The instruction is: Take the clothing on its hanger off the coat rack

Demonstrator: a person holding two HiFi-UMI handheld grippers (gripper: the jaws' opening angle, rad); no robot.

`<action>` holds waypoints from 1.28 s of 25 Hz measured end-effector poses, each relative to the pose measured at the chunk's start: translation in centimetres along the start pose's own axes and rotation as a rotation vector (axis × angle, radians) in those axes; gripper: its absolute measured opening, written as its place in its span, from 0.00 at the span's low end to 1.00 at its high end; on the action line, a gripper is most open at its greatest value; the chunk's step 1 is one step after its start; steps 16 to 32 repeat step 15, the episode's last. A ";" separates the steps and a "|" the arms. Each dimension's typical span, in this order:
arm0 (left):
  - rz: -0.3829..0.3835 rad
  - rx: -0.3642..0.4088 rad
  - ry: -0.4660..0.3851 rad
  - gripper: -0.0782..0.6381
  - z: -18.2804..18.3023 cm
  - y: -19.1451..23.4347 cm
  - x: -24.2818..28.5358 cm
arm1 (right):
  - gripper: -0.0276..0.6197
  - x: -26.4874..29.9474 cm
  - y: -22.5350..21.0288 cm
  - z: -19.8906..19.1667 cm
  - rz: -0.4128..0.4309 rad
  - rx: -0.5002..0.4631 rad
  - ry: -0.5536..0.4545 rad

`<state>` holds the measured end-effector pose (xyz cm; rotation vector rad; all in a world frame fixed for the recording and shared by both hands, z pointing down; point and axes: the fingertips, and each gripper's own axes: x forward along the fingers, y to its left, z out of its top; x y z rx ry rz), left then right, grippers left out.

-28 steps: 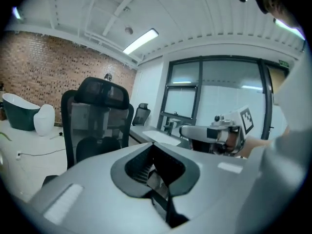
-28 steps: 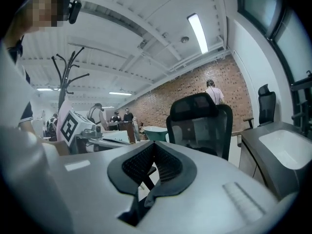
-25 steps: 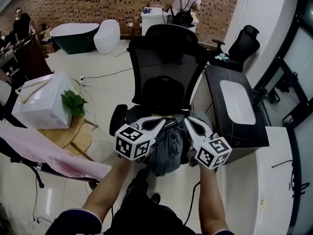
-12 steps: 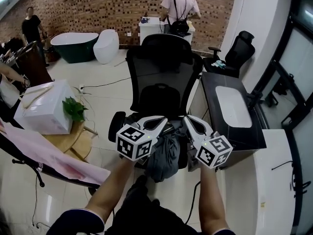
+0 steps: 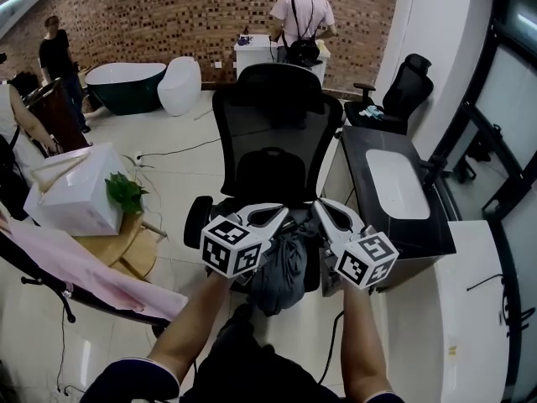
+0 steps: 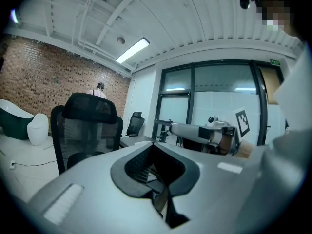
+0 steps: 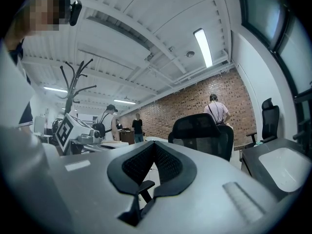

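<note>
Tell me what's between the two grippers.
In the head view, the grey garment hangs from its hanger between the left gripper and right gripper. Both grippers' jaws are shut on the hanger.

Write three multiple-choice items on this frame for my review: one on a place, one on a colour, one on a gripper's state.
1. Where does the garment hang?
A. on a wall hook
B. between the left gripper and the right gripper
C. flat on the floor

2. What colour is the garment?
A. grey
B. pink
C. white

3. The right gripper is:
A. wide open
B. shut on the hanger
C. out of view

Key:
1 B: the head view shows it hanging between the two.
2 A: its folds are grey.
3 B: the right gripper view shows the jaws closed on the dark hanger.
</note>
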<state>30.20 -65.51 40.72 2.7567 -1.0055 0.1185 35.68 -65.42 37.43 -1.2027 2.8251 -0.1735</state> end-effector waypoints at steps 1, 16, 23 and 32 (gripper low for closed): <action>-0.001 0.002 0.000 0.13 0.0 -0.1 0.1 | 0.04 0.0 0.0 0.0 0.001 0.000 -0.002; -0.013 -0.006 -0.009 0.13 -0.3 -0.1 -0.2 | 0.04 0.0 0.2 -0.6 -0.005 -0.002 0.006; -0.013 -0.006 -0.009 0.13 -0.3 -0.1 -0.2 | 0.04 0.0 0.2 -0.6 -0.005 -0.002 0.006; -0.013 -0.006 -0.009 0.13 -0.3 -0.1 -0.2 | 0.04 0.0 0.2 -0.6 -0.005 -0.002 0.006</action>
